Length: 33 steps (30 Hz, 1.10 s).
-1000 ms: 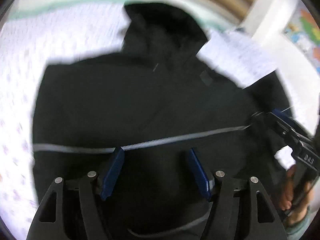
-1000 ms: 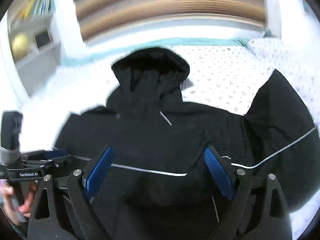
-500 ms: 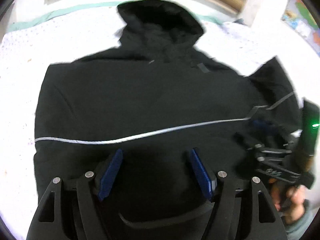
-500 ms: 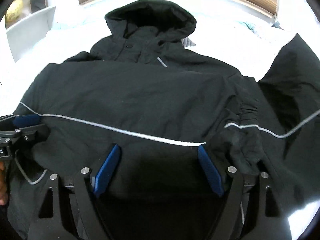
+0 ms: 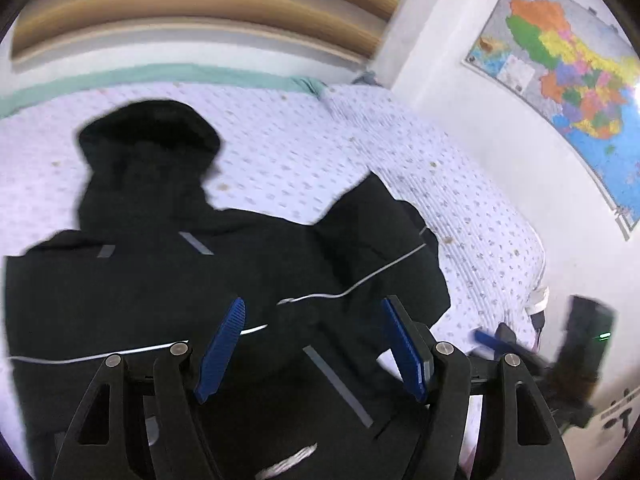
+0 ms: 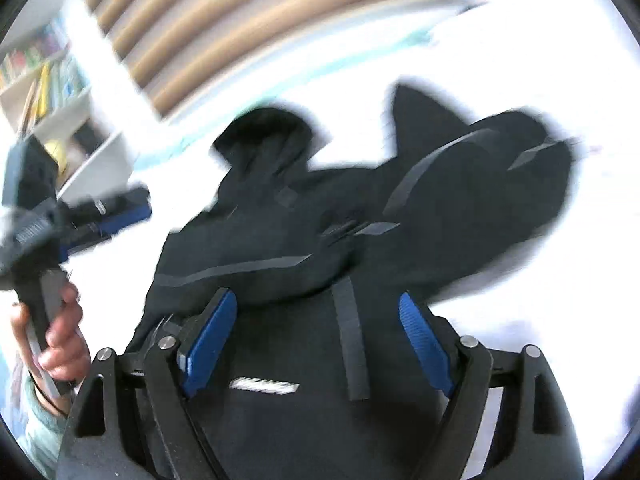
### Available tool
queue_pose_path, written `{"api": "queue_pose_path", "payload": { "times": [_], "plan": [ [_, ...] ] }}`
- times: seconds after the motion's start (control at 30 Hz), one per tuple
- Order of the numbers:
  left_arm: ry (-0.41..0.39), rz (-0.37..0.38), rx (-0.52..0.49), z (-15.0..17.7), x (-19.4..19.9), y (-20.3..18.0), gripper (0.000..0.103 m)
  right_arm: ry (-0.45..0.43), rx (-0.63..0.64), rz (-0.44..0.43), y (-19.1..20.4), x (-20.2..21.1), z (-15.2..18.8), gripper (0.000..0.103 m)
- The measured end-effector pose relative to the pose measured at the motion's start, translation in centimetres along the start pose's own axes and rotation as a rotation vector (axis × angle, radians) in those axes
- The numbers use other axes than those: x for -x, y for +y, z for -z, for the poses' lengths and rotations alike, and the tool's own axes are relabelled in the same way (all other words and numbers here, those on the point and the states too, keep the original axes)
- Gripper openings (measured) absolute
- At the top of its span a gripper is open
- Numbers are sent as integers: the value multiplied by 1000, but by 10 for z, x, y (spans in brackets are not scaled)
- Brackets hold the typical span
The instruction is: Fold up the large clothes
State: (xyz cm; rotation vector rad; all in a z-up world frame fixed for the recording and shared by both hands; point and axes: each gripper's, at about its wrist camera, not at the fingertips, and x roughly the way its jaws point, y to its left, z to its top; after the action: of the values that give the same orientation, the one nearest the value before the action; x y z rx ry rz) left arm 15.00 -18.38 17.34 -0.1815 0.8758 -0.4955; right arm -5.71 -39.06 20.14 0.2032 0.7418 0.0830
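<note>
black jacket (image 6: 320, 240) between spread right gripper (image 6: 320, 340) fingers

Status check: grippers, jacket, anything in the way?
Left gripper open, right gripper open, both empty. Black jacket lying on bed, one sleeve angled outward. Nothing blocking.

Black-framed left hand-held gripper (image 5: 314, 346), ribbed blue pads (image 5: 222, 344), silver screws; bare-skinned left hand (image 6: 60, 332), pale teal sleeve (image 6: 40, 432).

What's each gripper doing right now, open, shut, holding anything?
Left gripper: open, nothing between its fingers, above the black jacket.
Right gripper: open, holding nothing, also over the jacket.
</note>
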Motion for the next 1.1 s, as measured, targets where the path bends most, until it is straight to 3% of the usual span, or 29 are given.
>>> {"api": "queue_pose_path", "payload": {
  "times": [0.07,0.13,0.2,0.3,0.33,0.47,0.57,0.63,0.8,0.9,0.97,1.03,1.07,1.1],
  "plan": [
    [4,-30,-3,1,-40,-3,71,-49,-31,85,-30,15,-10,88],
    [30,-106,-5,9,-91,2,71,-81,-72,180,-65,23,-18,88],
    [61,-159,-21,15,-128,8,71,-83,-109,185,-92,25,-26,89],
    [172,-143,19,36,-182,27,72,-65,-164,203,-127,18,-40,89],
    [155,-153,1,44,-190,30,73,-68,-168,212,-133,14,-45,89],
    [101,-168,-65,53,-185,24,74,-101,-192,272,-167,-15,-69,89],
    [63,-168,-88,59,-182,24,74,-124,-250,220,-200,-52,-83,88],
    [41,-174,-99,62,-181,23,75,-102,-320,233,-225,-81,-87,88],
    [39,-204,-138,69,-184,10,77,-35,-416,173,-262,-146,-98,88],
    [24,-203,-141,71,-183,9,77,-101,-331,198,-249,-159,-105,86],
    [17,-199,-141,72,-182,9,78,-100,-280,206,-243,-168,-107,59],
    [16,-200,-145,72,-183,10,78,-121,-272,167,-242,-166,-103,40],
    [15,-201,-146,72,-183,11,78,-134,-281,154,-244,-164,-102,25],
    [14,-201,-147,74,-180,9,78,-156,-298,139,-246,-157,-100,22]
  ]
}}
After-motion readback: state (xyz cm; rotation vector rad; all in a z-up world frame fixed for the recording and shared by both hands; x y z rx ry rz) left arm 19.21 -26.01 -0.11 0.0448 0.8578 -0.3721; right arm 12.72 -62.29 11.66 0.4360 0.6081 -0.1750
